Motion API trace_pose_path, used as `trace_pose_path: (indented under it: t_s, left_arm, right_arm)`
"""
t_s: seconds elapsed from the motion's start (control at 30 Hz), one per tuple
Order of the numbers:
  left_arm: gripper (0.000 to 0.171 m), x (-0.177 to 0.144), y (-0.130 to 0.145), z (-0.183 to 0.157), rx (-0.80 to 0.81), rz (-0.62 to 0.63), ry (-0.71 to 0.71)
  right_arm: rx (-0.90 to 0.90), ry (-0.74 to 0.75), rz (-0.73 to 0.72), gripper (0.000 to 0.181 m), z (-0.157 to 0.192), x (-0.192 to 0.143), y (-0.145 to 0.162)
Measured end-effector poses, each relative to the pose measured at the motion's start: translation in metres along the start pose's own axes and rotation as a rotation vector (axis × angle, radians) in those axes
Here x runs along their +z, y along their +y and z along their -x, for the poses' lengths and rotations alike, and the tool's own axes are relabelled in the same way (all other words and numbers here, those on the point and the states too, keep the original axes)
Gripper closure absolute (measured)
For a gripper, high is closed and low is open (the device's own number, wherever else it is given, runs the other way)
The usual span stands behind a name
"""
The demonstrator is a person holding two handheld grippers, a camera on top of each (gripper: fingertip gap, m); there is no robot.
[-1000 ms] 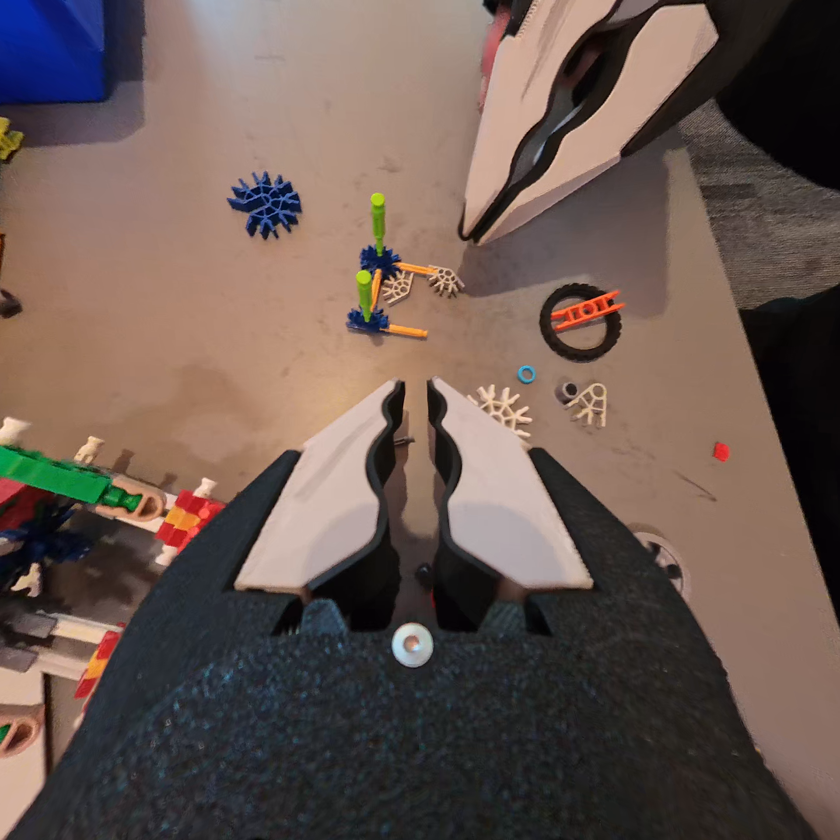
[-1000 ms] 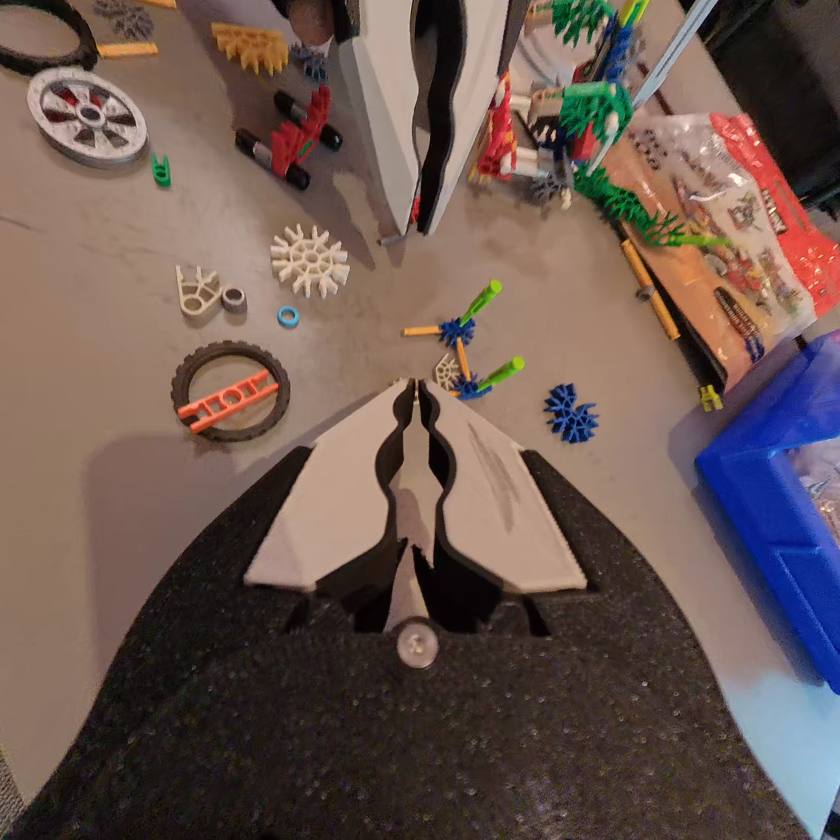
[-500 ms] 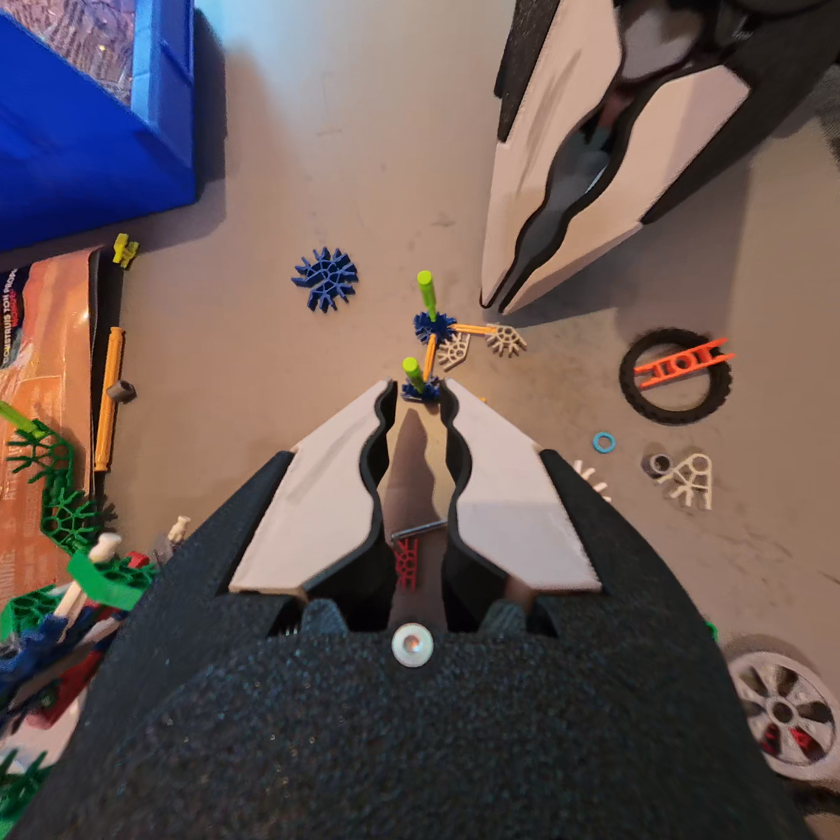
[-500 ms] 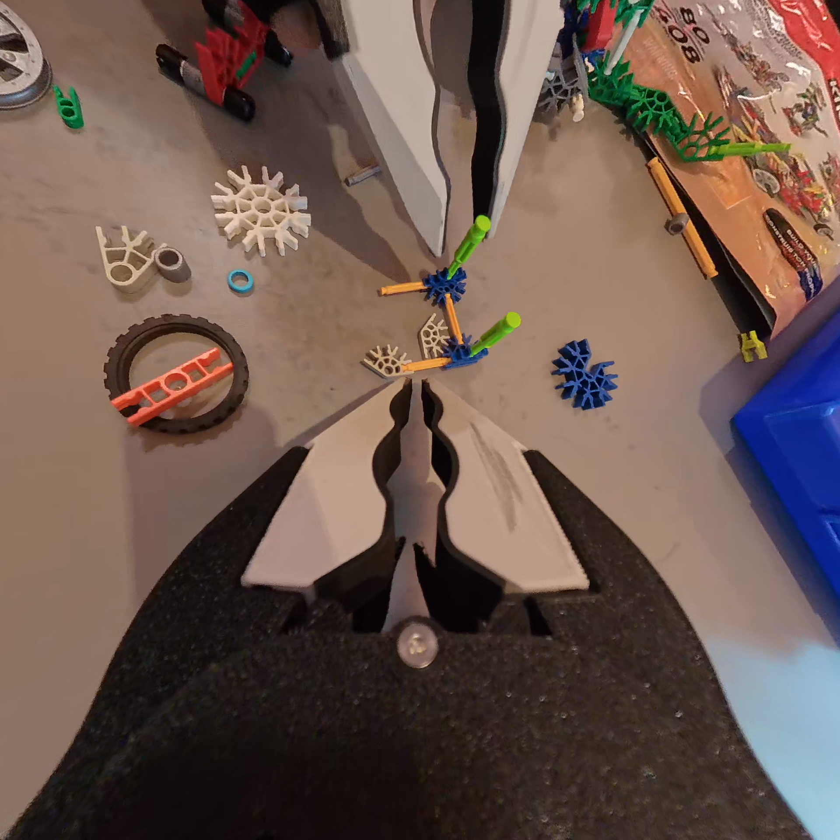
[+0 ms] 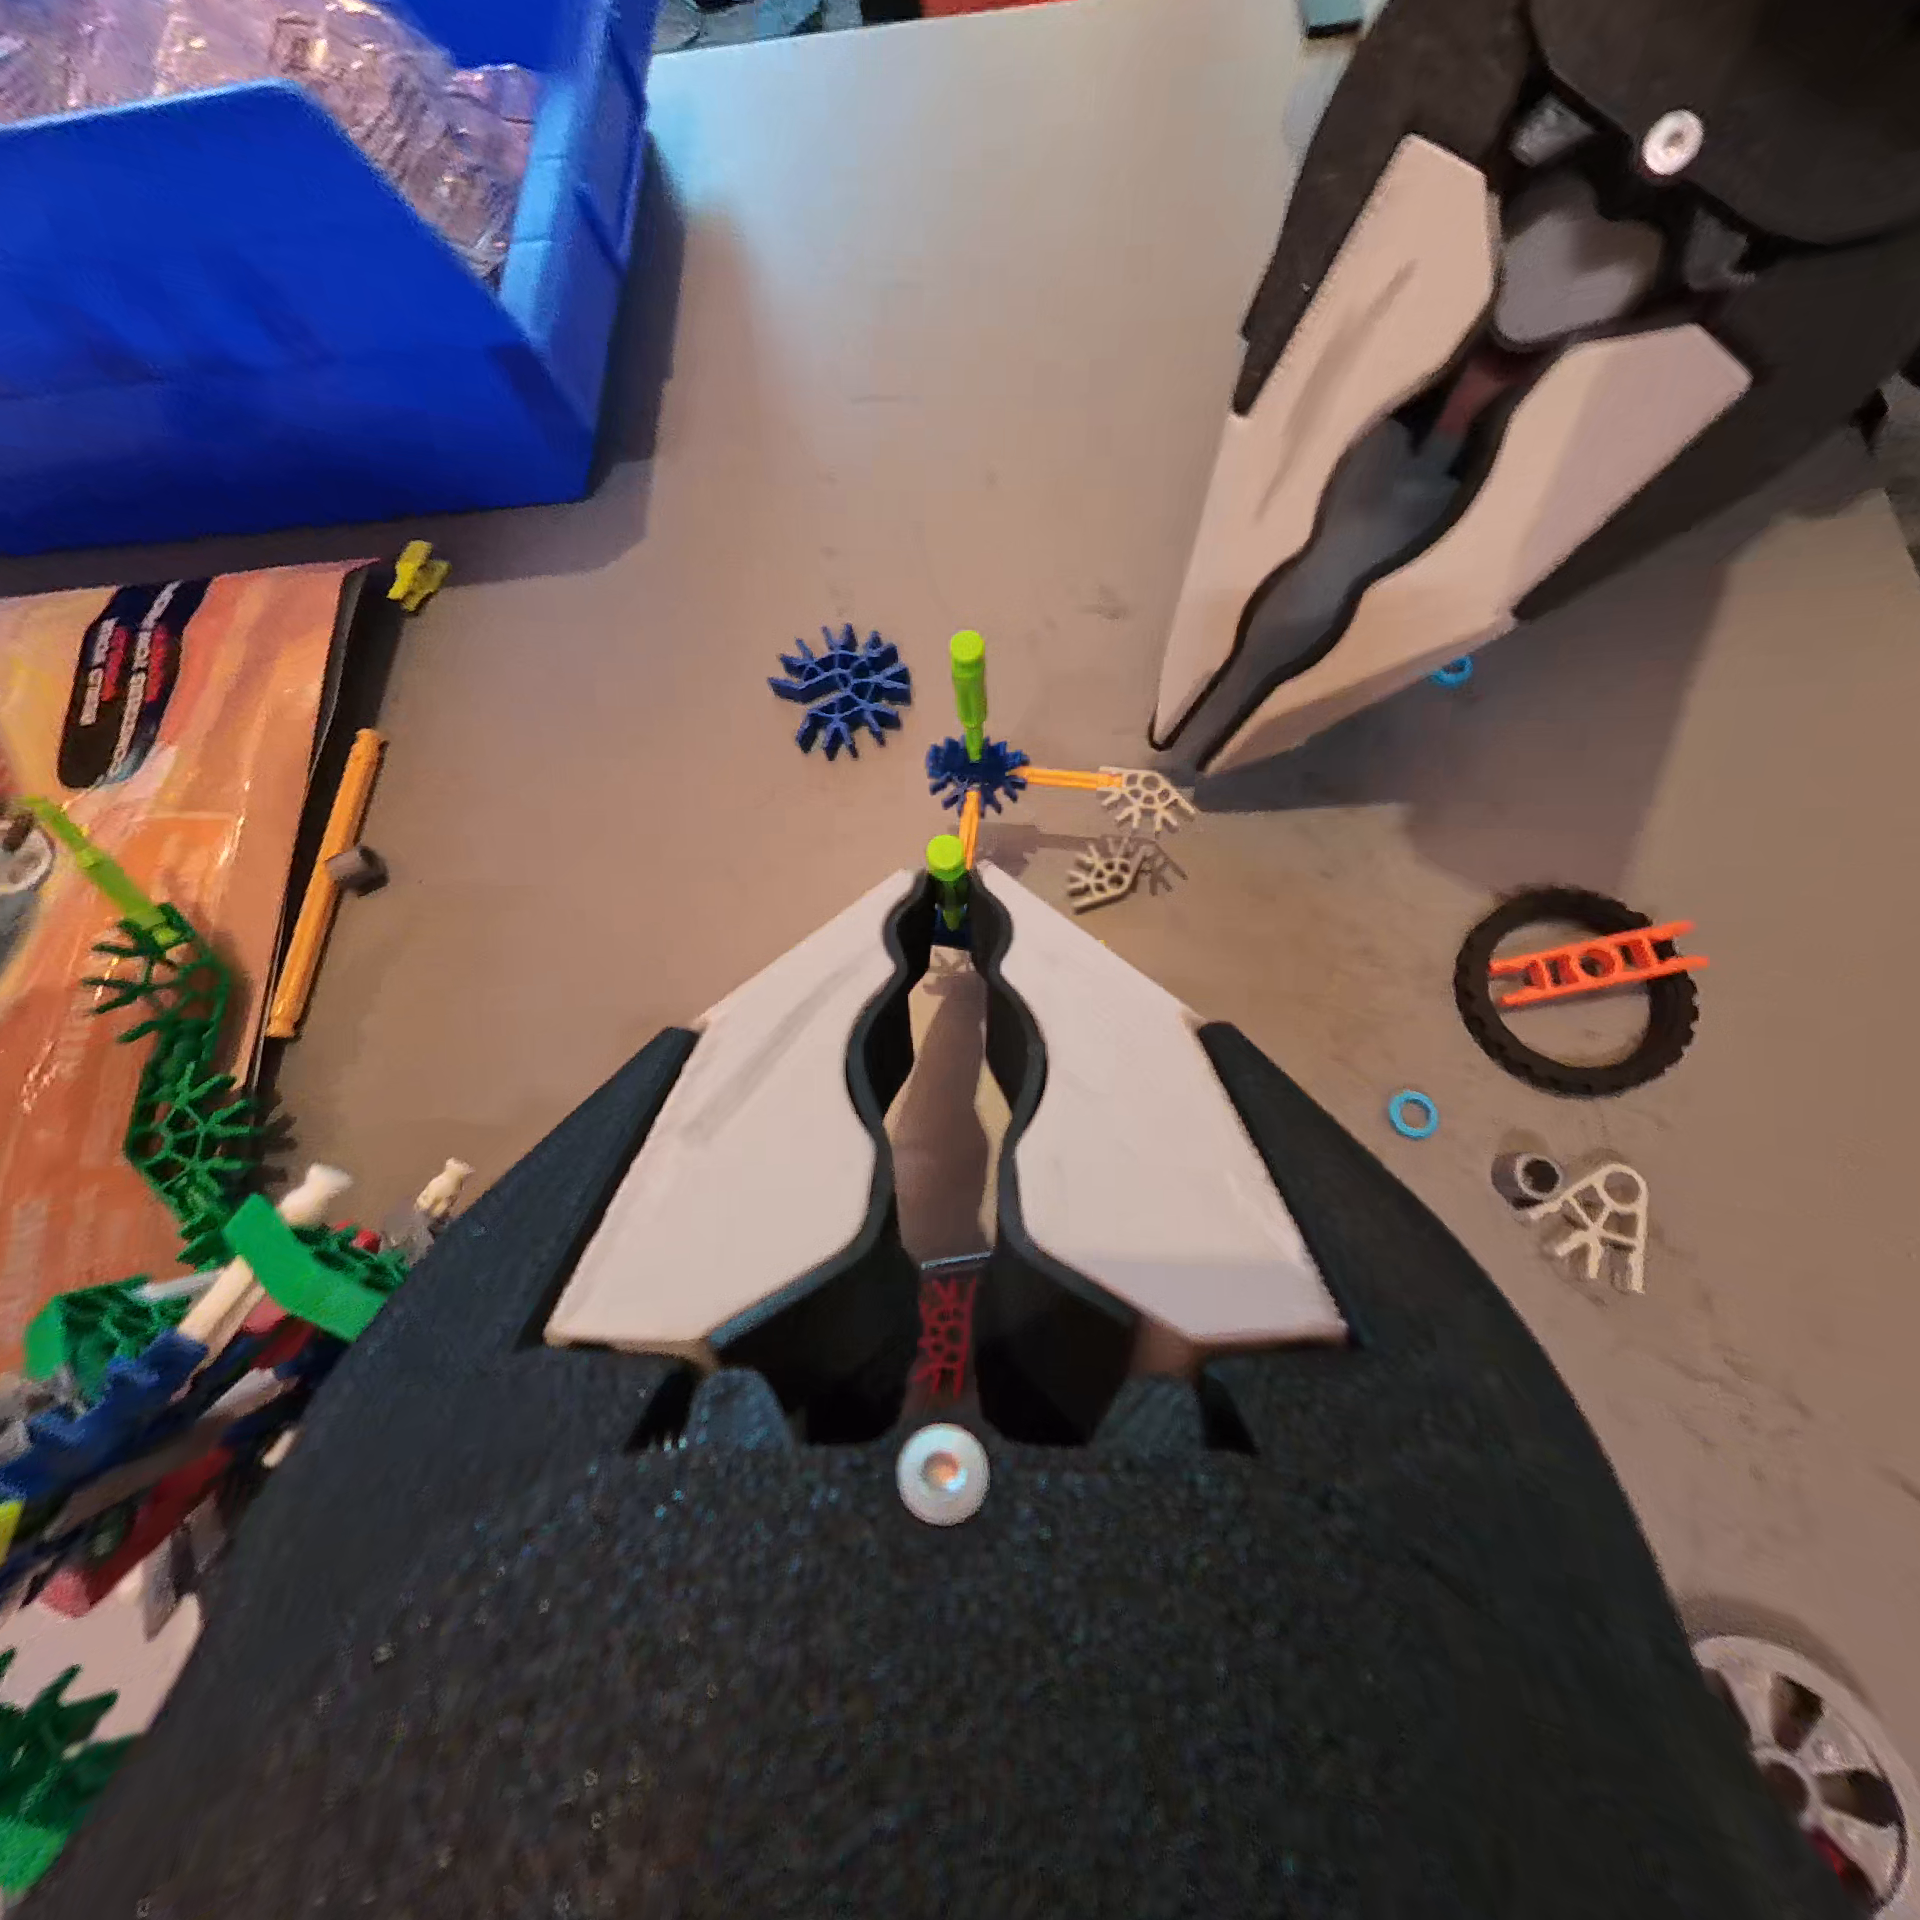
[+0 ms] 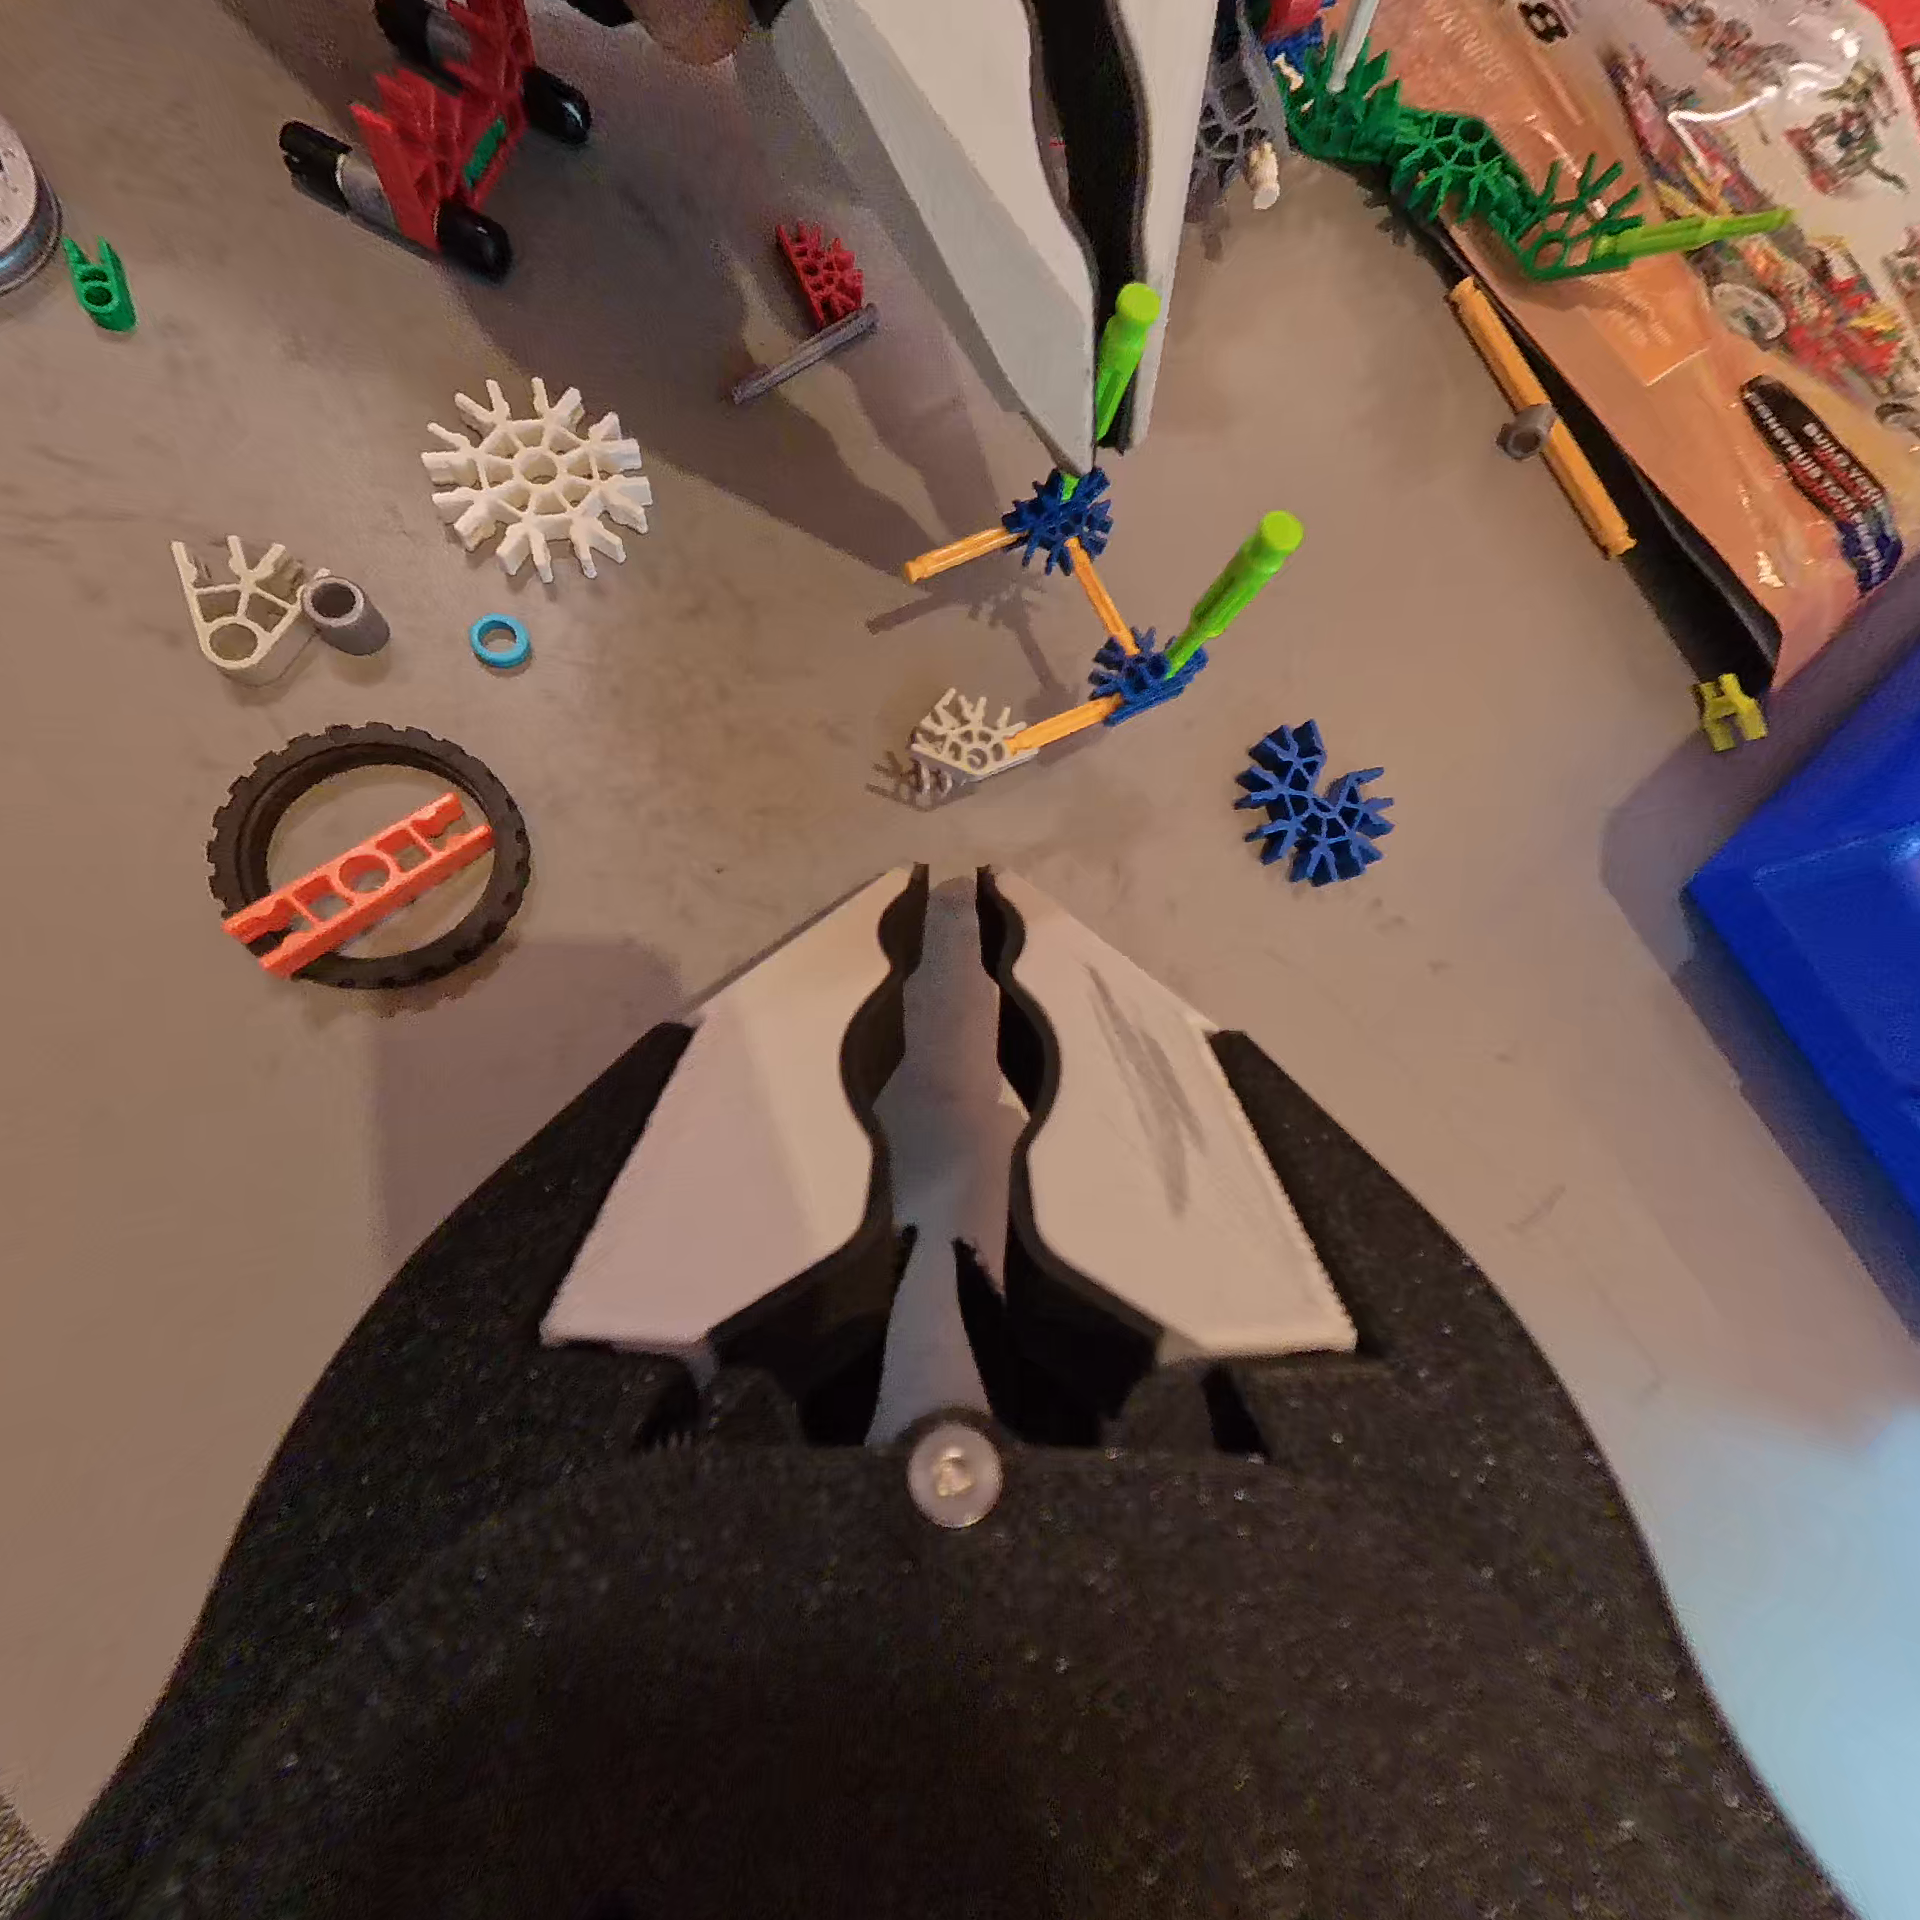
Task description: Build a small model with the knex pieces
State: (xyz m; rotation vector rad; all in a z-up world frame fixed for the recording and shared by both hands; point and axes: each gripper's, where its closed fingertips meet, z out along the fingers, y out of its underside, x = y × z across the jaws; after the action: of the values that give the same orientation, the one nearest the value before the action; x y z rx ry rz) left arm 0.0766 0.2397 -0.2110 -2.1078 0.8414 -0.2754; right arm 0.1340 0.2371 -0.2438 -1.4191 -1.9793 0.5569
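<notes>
A small rod assembly stands on the grey table: two blue snowflake connectors (image 5: pixel 975 774) (image 6: pixel 1143 670) joined by orange rods, each carrying an upright green rod. My left gripper (image 5: pixel 948 896) is shut on the near green rod (image 5: pixel 945 860), and it also shows in the right wrist view (image 6: pixel 1110 449), coming in from the top. My right gripper (image 6: pixel 951 878) is shut and empty, a little short of the grey connector (image 6: pixel 966 740) on the assembly's orange rod. A second grey connector (image 5: pixel 1117 871) lies loose beside it.
A loose blue connector (image 5: pixel 842 691) lies by the assembly. A black tyre (image 6: pixel 249 805) holds an orange piece. A white snowflake connector (image 6: pixel 535 478), blue ring and small grey parts lie nearby. A blue bin (image 5: pixel 260 312), an orange printed bag (image 5: pixel 156 727) and a green model border the area. Some 7 cm of space lies between my two pairs of fingers.
My left gripper moved forward to the assembly and closed around the near green rod. My right gripper stayed shut and drew back slightly from the grey connector.
</notes>
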Motion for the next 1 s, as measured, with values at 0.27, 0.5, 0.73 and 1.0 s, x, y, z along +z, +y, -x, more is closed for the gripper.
trace_pose_path:
  t_s: [0.27,0.5,0.73,1.0]
  left_arm:
    - [0.168,0.006,0.014,0.01,-0.102,0.051,-0.085]
    - [0.168,0.007,0.016,0.012,-0.162,0.057,-0.097]
    - [0.168,0.005,0.017,0.016,-0.165,0.05,-0.131]
    - [0.168,0.008,0.02,0.014,-0.154,0.075,-0.141]
  right_arm:
    - [0.029,-0.051,0.027,0.167,0.011,0.016,-0.009]
    - [0.054,-0.107,0.035,0.167,0.027,0.022,-0.021]
    - [0.101,-0.041,0.019,0.162,0.017,0.019,-0.027]
    - [0.102,-0.025,0.041,0.162,0.018,0.033,-0.031]
